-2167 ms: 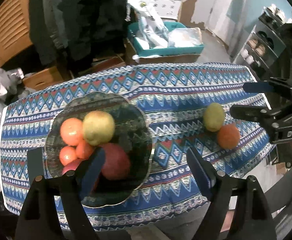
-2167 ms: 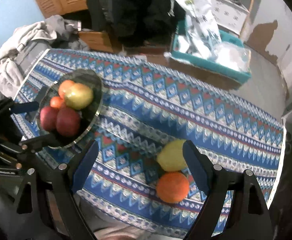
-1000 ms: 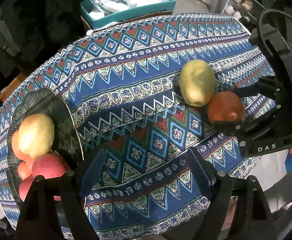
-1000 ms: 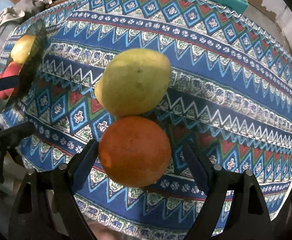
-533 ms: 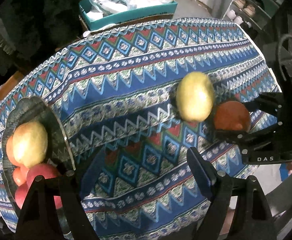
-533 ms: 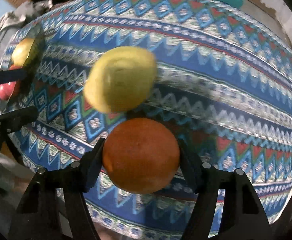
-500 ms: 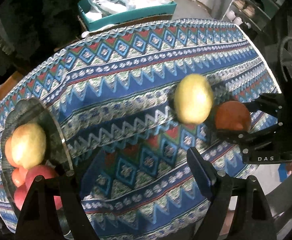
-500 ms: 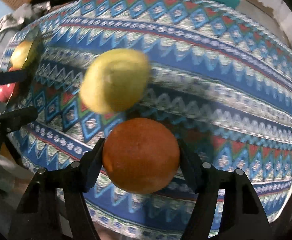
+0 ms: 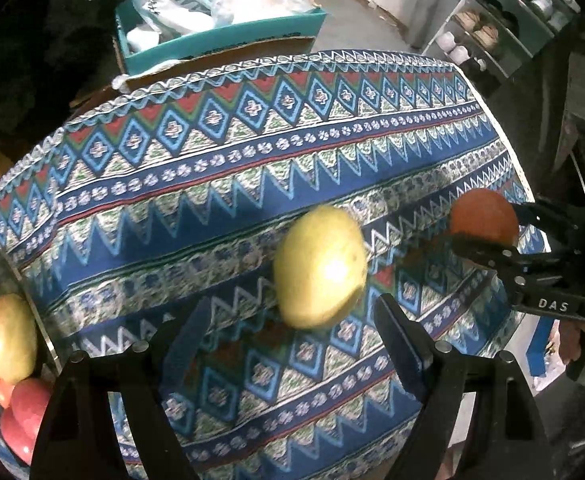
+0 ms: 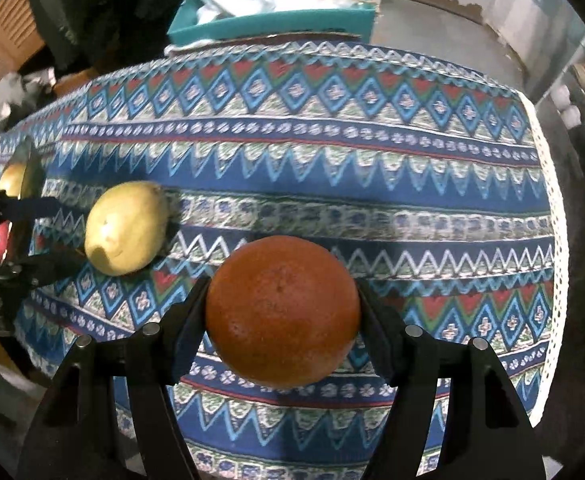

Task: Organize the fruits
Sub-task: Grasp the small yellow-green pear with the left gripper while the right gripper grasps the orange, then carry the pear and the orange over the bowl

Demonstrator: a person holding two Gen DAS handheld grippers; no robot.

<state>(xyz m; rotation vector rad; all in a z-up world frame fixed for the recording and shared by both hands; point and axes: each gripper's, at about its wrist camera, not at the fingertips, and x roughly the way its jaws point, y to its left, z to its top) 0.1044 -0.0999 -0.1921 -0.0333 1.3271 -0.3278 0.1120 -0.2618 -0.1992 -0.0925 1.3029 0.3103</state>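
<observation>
The right gripper (image 10: 282, 316) is clamping the orange (image 10: 282, 312) above the worktop (image 10: 372, 184); the left gripper (image 9: 288, 332) is hanging open beside the yellow-green fruit (image 9: 319, 266).

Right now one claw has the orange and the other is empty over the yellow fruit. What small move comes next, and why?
Probably the left gripper should ease down so its open fingers straddle the yellow fruit, then close. That fruit lies loose on the patterned cloth, just ahead of those fingers, while the right gripper already clamps the orange. The bowl with the other fruit sits at the left.
</observation>
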